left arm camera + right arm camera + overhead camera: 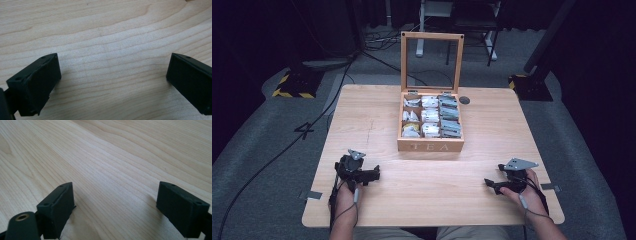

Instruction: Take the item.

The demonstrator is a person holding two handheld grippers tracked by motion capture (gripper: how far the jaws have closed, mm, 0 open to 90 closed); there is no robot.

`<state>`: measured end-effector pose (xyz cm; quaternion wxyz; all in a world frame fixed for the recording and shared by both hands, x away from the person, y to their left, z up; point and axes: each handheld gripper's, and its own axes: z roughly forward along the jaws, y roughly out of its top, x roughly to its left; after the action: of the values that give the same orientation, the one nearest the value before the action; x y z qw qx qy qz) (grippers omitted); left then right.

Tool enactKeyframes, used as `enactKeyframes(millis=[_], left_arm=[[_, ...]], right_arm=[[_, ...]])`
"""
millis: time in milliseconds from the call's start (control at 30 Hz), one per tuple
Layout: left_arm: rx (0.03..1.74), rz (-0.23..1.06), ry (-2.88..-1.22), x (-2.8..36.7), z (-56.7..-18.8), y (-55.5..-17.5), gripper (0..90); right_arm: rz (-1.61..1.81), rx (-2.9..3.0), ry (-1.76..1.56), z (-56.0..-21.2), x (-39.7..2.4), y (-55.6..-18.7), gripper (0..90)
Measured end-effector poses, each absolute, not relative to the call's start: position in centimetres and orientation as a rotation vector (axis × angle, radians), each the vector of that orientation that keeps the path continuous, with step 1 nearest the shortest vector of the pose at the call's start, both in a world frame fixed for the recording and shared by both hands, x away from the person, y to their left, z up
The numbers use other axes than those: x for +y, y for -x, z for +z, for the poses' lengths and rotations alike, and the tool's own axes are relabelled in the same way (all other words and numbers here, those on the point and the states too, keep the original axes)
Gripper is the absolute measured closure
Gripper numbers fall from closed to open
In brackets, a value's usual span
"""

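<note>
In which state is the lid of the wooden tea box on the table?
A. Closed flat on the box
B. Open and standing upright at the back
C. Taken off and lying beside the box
B: the lid stands upright behind the tea box, whose compartments of tea bags lie uncovered.

A light wooden table bears an open tea box.

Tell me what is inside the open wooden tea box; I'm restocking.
The open wooden tea box holds white tea packets left and centre, grey packets on the right. Anything beneath the top packets is covered.
</note>
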<state>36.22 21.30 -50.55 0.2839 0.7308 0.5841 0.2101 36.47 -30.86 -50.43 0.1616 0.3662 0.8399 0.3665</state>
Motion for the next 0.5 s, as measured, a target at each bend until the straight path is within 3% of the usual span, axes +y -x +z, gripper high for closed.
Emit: enactKeyframes(millis=[500], left_arm=[[1.562, 0.559, -1.957, 21.30, -50.54, -36.29, 0.0]], right_arm=[[1.043, 2.396, -1.042, -50.42, -30.84, -36.44, 15.6]])
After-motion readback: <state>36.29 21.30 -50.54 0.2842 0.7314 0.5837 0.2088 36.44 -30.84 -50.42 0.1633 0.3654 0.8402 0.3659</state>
